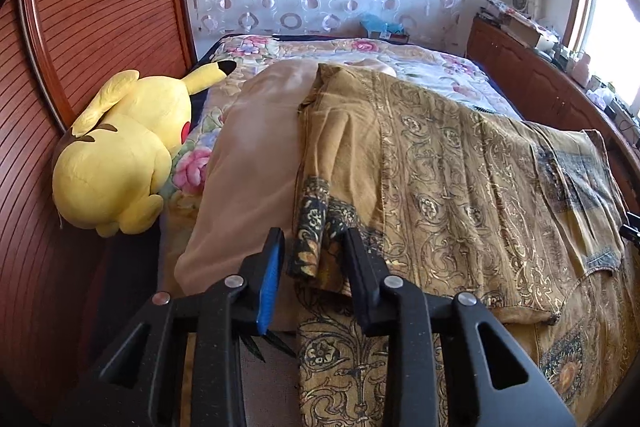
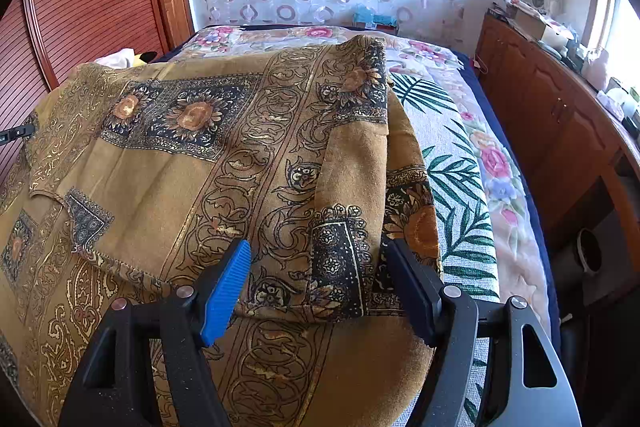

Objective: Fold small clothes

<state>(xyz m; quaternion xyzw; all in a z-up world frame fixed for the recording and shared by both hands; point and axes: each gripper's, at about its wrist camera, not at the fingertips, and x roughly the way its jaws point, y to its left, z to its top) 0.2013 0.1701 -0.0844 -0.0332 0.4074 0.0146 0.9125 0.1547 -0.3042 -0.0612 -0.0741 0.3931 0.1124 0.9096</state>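
Observation:
A mustard-brown garment [image 1: 440, 167] with dark paisley and flower print lies spread over the bed. In the left wrist view a bunched, dark-printed edge of it [image 1: 316, 227] stands between the jaws of my left gripper [image 1: 314, 239]. The right finger touches the cloth, while a thin gap shows beside the blue pad [image 1: 272, 267]. My right gripper [image 2: 318, 247] is wide open, straddling a folded-over flap [image 2: 348, 187] of the same garment [image 2: 180, 155], and its pads are clear of the cloth.
A yellow plush toy [image 1: 120, 147] lies at the bed's left edge against a slatted wooden panel [image 1: 100, 7]. A beige cover [image 1: 256, 155] lies beside the garment on the floral bedspread [image 2: 496, 163]. A cluttered wooden cabinet [image 2: 540, 115] runs along the right.

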